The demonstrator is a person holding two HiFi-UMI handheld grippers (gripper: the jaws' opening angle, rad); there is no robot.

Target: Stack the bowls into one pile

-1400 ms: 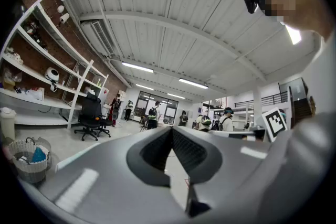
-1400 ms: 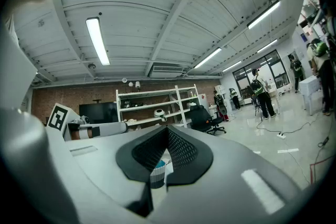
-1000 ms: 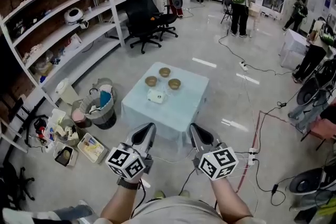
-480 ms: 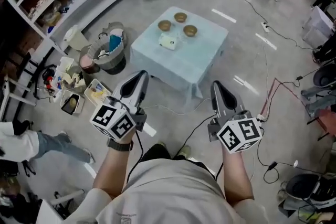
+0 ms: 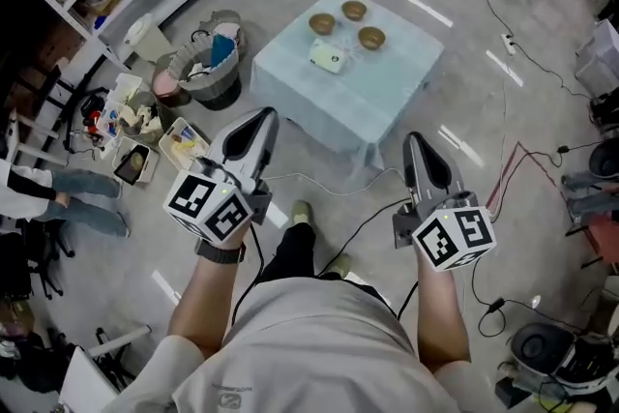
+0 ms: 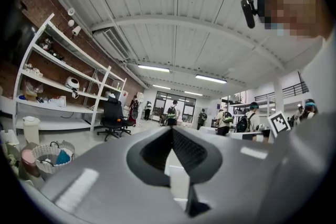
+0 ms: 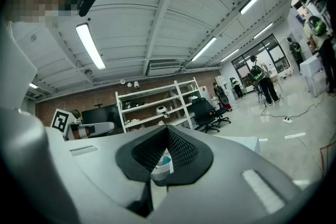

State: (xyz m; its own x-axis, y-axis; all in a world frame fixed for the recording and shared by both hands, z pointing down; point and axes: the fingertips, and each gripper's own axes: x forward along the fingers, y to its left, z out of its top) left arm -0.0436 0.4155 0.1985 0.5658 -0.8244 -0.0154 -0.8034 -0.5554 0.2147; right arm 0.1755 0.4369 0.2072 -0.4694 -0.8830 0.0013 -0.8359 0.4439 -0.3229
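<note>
Well beyond the left tool [image 5: 265, 114] and right tool [image 5: 415, 140], three bowls [image 5: 371, 38] stand unstacked.

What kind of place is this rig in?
Probably a lab or workshop: open shelves of gear, office chairs, and cables trailing across a bare floor.

Fingers [image 6: 105, 176] of smooth, matt grey plastic are shown, lined with black ribbed pads [image 6: 189, 150]. Well ahead of the fingers, a worktop [image 5: 368, 102] draped in pale, matt cloth is seen, on which brown bowls [image 5: 354, 11] of dull sheen are carried. The grey floor [image 5: 551, 92] is polished and reflective.
</note>
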